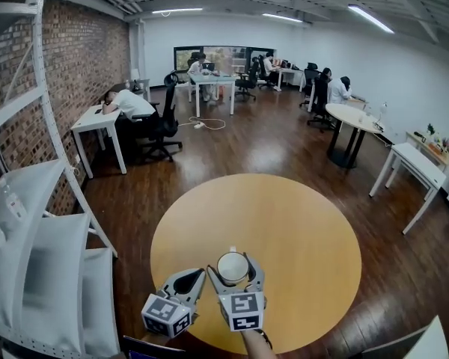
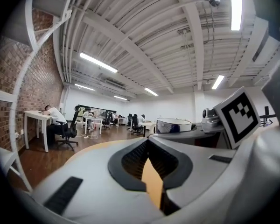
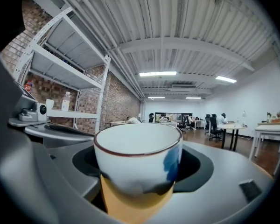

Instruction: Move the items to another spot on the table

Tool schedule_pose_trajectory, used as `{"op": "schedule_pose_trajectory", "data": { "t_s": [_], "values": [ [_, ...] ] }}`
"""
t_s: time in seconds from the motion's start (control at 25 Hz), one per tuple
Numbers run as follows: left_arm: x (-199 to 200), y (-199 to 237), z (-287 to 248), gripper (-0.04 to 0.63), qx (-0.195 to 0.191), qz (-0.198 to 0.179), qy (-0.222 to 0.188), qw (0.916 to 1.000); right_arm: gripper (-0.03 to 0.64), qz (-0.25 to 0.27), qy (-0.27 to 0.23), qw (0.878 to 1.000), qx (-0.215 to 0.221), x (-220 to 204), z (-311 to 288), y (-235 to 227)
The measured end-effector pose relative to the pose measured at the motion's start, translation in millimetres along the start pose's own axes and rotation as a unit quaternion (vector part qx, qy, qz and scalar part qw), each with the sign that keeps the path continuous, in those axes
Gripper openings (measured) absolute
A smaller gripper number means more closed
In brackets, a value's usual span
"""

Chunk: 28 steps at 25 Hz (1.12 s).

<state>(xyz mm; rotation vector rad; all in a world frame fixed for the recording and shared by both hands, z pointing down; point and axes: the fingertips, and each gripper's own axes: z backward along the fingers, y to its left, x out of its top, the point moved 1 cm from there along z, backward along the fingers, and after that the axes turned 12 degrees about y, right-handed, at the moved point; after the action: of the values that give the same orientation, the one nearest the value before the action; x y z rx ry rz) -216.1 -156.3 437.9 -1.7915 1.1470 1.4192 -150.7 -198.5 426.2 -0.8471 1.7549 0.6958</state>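
Note:
A white cup (image 1: 232, 268) with a dark rim and a blue mark sits between the jaws of my right gripper (image 1: 233, 260), held just over the near part of the round yellow table (image 1: 299, 223). In the right gripper view the cup (image 3: 137, 157) fills the middle, upright, with the right gripper (image 3: 139, 146) shut on its sides and the yellow tabletop (image 3: 130, 204) below. My left gripper (image 1: 200, 275) is close beside it on the left, its tips touching and nothing between them. In the left gripper view the left gripper (image 2: 148, 142) is shut, and the cup (image 2: 173, 125) shows to its right.
A white shelf rack (image 1: 37, 223) stands against the brick wall at the left. A person (image 1: 127, 103) rests on a white desk further back. A round white table (image 1: 355, 118) and a white desk (image 1: 415, 163) stand at the right on the dark wood floor.

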Motion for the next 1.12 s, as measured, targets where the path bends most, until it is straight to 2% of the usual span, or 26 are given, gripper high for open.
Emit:
{"op": "schedule_pose_trajectory", "data": {
  "t_s": [0.2,0.32,0.68,0.88,1.12],
  "values": [
    [3,-28,-25,0.009,-0.04,-0.019,0.006,0.999,0.397,-0.013,-0.002,0.999,-0.041,-11,20,-34],
    [7,-42,-42,0.009,-0.051,-0.028,0.006,0.9983,0.397,-0.019,-0.005,0.998,-0.054,-15,27,-56],
    [18,-116,-96,0.009,-0.047,-0.024,0.001,0.9986,0.397,-0.008,-0.007,0.999,-0.051,-30,66,-136],
    [25,-181,-137,0.009,-0.048,-0.025,-0.002,0.9985,0.397,-0.007,-0.004,0.999,-0.051,-49,99,-199],
    [23,-232,-182,0.009,-0.055,-0.024,0.003,0.9982,0.397,-0.012,0.007,0.998,-0.062,-77,123,-263]
  ]
}}
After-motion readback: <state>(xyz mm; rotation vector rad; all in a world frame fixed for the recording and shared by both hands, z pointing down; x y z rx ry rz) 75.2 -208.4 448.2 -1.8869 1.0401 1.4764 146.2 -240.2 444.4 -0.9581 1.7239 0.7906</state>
